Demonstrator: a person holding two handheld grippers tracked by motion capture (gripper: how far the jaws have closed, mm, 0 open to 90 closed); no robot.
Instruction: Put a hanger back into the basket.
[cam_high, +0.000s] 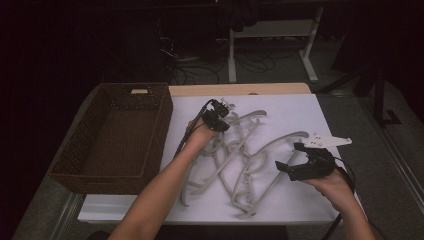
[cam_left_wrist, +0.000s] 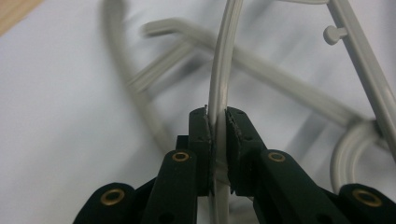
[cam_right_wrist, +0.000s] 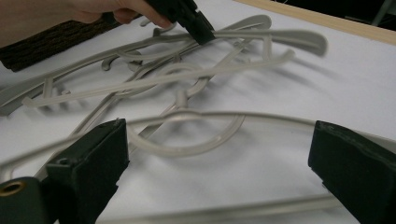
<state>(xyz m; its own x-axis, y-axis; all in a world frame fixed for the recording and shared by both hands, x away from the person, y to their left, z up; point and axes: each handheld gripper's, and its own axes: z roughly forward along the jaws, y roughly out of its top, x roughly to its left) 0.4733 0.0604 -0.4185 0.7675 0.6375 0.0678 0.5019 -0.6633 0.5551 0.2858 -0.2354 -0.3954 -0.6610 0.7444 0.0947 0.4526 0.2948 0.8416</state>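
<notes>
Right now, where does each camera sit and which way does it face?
High view: above the table, looking forward and down at grey hangers, wicker basket, both forearms.
Left gripper view: on the left claw, shut on a hanger bar.
Right gripper view: on the open right claw, facing the hangers; shares the left claw.

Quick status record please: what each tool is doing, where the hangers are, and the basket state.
left tool: shut on the rim of a grey plastic hanger
right tool: jaws wide open, hovering low over the hangers
hanger pile: tangled on the white table top
wicker basket: left of the pile, nothing seen inside
likely next: lift the gripped hanger toward the basket
</notes>
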